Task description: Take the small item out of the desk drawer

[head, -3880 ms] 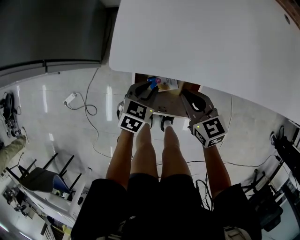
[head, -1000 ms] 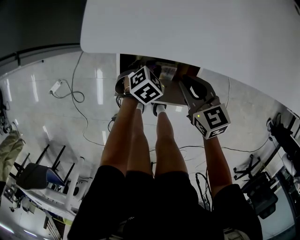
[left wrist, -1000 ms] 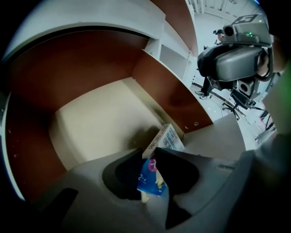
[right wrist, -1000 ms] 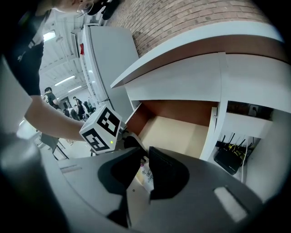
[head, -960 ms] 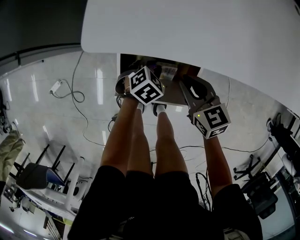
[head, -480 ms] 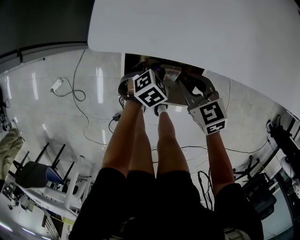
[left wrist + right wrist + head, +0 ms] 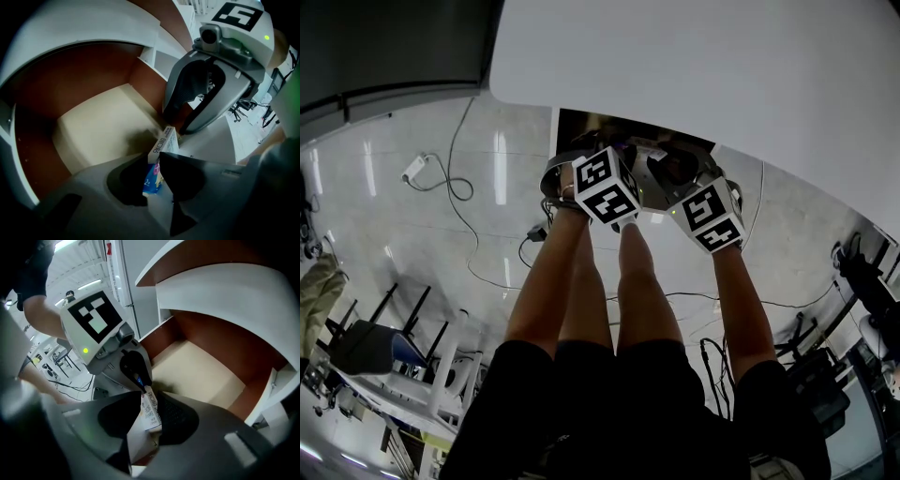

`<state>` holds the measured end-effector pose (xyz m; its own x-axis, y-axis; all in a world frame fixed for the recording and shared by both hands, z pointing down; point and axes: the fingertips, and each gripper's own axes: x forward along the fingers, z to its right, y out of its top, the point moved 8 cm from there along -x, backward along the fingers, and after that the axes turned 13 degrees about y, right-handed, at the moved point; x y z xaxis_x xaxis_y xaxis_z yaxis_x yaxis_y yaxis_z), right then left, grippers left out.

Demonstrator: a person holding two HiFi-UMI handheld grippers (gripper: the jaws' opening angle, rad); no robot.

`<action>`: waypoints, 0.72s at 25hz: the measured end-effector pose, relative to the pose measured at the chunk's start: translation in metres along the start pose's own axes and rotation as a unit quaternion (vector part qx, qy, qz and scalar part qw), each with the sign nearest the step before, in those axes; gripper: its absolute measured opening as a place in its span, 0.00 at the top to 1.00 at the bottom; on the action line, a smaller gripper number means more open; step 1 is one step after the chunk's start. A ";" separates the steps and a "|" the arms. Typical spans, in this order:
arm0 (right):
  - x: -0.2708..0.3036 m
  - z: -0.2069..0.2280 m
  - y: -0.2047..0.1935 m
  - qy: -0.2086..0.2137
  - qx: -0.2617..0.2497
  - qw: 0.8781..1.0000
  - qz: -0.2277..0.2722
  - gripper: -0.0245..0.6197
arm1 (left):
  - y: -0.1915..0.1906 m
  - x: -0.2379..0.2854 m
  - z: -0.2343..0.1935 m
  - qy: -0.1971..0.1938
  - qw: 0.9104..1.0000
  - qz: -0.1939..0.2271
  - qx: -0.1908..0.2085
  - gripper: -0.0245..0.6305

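The desk drawer (image 7: 581, 127) stands open under the white desk top (image 7: 722, 75); its cream floor (image 7: 103, 126) is bare. Both grippers reach into it side by side. A small white and blue printed box (image 7: 164, 143) is upright between the pads of my left gripper (image 7: 157, 161), whose jaws have just been closing and now pinch it. In the right gripper view the same box (image 7: 149, 406) also stands between the jaws of my right gripper (image 7: 149, 420), which have just been opening, with a gap on one side. My left gripper (image 7: 139, 379) grips the box's top end there.
The drawer has brown side walls (image 7: 220, 329) and a white front. The person's legs (image 7: 619, 281) are right below the drawer. A cable with an adapter (image 7: 412, 169) lies on the shiny floor at left, chair frames (image 7: 366, 347) at lower left, black gear (image 7: 862, 281) at right.
My right gripper has swung left towards the left one, rolled and dipped into the drawer. The two marker cubes now sit close together. The left gripper has stayed about where it was.
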<state>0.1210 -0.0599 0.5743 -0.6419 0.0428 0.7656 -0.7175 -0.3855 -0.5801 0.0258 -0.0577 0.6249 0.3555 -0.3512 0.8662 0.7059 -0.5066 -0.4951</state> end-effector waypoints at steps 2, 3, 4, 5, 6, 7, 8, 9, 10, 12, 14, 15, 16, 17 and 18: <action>0.007 0.002 0.000 0.006 -0.018 0.999 -0.026 0.77 | 0.000 -0.001 0.001 -0.002 1.000 0.000 0.004 0.85; 0.010 0.002 -0.001 0.008 -0.031 0.999 -0.041 0.77 | 0.000 -0.002 0.001 -0.003 1.000 -0.001 0.007 0.85; 0.013 0.003 -0.002 0.009 -0.047 0.997 -0.059 0.77 | 0.001 -0.002 0.002 -0.004 1.000 -0.002 0.010 0.85; 0.016 0.003 -0.003 0.011 -0.063 0.995 -0.078 0.77 | 0.001 -0.002 0.003 -0.005 1.000 -0.003 0.011 0.85; 0.019 0.002 -0.005 0.014 -0.078 0.992 -0.095 0.77 | 0.002 -0.002 0.003 -0.006 1.000 -0.003 0.012 0.85; 0.022 0.002 -0.006 0.018 -0.090 0.990 -0.109 0.77 | 0.002 -0.003 0.003 -0.007 1.000 -0.003 0.013 0.85; 0.025 0.002 -0.007 0.021 -0.098 0.988 -0.120 0.77 | 0.002 -0.003 0.004 -0.008 1.000 -0.003 0.014 0.85; 0.028 0.002 -0.008 0.024 -0.105 0.986 -0.129 0.76 | 0.003 -0.003 0.004 -0.008 1.000 -0.003 0.015 0.85; 0.030 0.002 -0.008 0.027 -0.111 0.984 -0.137 0.76 | 0.003 -0.004 0.004 -0.008 1.000 -0.002 0.016 0.85; 0.034 0.001 -0.009 0.031 -0.120 0.981 -0.151 0.75 | 0.003 -0.006 0.006 -0.008 1.000 -0.003 0.019 0.85; 0.037 0.001 -0.009 0.037 -0.124 0.978 -0.161 0.75 | 0.003 -0.008 0.007 -0.008 1.000 -0.004 0.023 0.85; 0.039 0.002 -0.009 0.038 -0.125 0.978 -0.165 0.75 | 0.003 -0.008 0.007 -0.009 1.000 -0.005 0.024 0.85; 0.041 0.003 -0.009 0.040 -0.124 0.977 -0.169 0.75 | 0.003 -0.008 0.007 -0.010 1.000 -0.006 0.025 0.85; 0.043 0.005 -0.008 0.041 -0.124 0.976 -0.173 0.75 | 0.003 -0.008 0.006 -0.011 1.000 -0.008 0.026 0.85; 0.044 0.006 -0.008 0.043 -0.124 0.976 -0.177 0.74 | 0.003 -0.008 0.006 -0.012 1.000 -0.009 0.028 0.85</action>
<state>0.0999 -0.0601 0.6146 -0.3551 0.2138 0.9100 -0.9347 -0.0989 -0.3415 0.0290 -0.0518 0.6166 0.3569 -0.3234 0.8764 0.7449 -0.4676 -0.4759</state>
